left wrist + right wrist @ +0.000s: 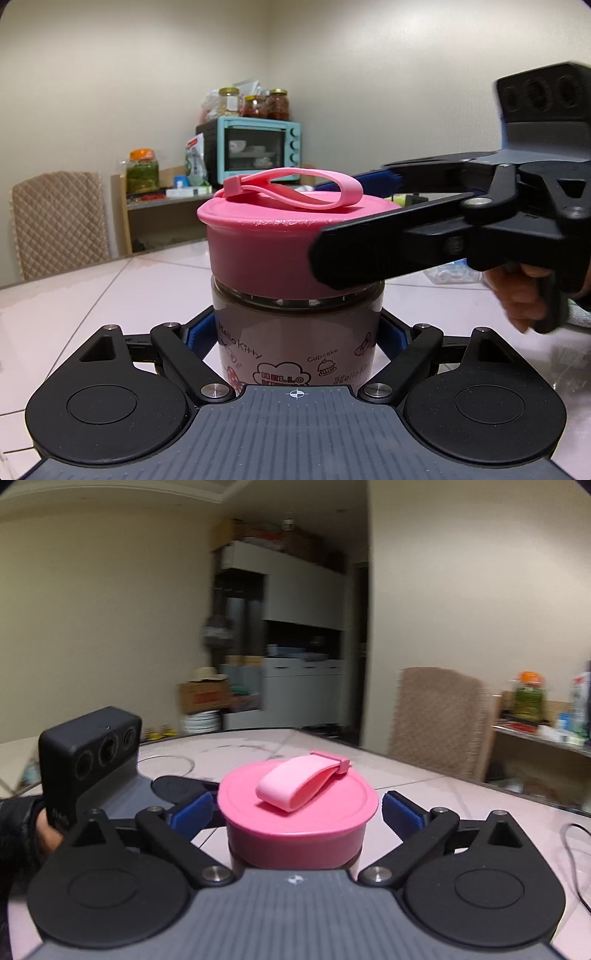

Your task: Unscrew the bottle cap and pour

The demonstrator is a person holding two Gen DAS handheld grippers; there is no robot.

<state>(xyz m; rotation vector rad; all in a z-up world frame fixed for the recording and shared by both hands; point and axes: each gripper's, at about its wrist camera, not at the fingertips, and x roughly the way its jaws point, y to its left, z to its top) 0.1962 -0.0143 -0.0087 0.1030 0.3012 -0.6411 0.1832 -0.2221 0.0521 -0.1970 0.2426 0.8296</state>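
Observation:
A glass Hello Kitty bottle (295, 343) filled with brown liquid stands upright on the table. It has a wide pink cap (258, 251) with a pink loop strap (295, 188). My left gripper (295, 339) is shut on the bottle's body, its blue pads (201, 338) pressed to both sides. My right gripper (297, 812) is open around the pink cap (295, 808), its blue pads (400, 812) a little apart from the cap's sides. The right gripper also shows in the left wrist view (354, 214), reaching in from the right at cap height.
The pale tiled table (110, 295) extends around the bottle. A padded chair (59, 221) stands at its far edge. Beyond are a shelf with a teal toaster oven (255, 149) and jars. A black cable (572, 867) lies at the right of the table.

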